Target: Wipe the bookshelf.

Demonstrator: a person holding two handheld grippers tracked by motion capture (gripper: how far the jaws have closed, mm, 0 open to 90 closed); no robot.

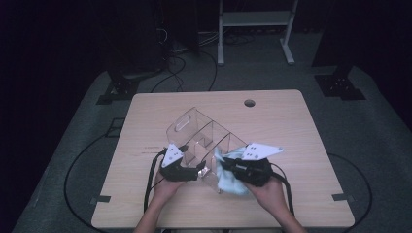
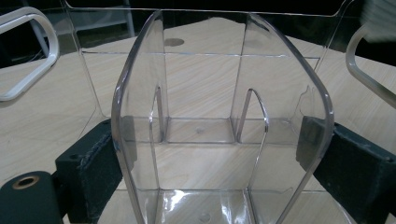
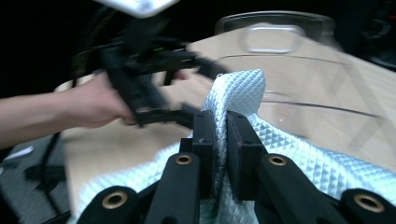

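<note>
Worktop (image 1: 291,126) pale wood, round grommet hole at 12 o'clock. Clear plastic organizer (image 1: 204,141) sits centre, angled, with a cut-out handle and inner dividers making several compartments. Left tongs (image 1: 200,171) at its 7 o'clock, spread wide, pads pressing the outer faces of one end section. Light blue quilted cloth (image 1: 228,177) at the organizer's 5 o'clock edge, touching it. Right tongs (image 3: 221,140) pinched tight on a fold of the cloth.

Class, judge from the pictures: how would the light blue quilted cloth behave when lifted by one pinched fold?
Probably floppy: the cloth bunches above the right gripper and drapes below. Likely light. Its quilted texture probably resists slipping.
</note>
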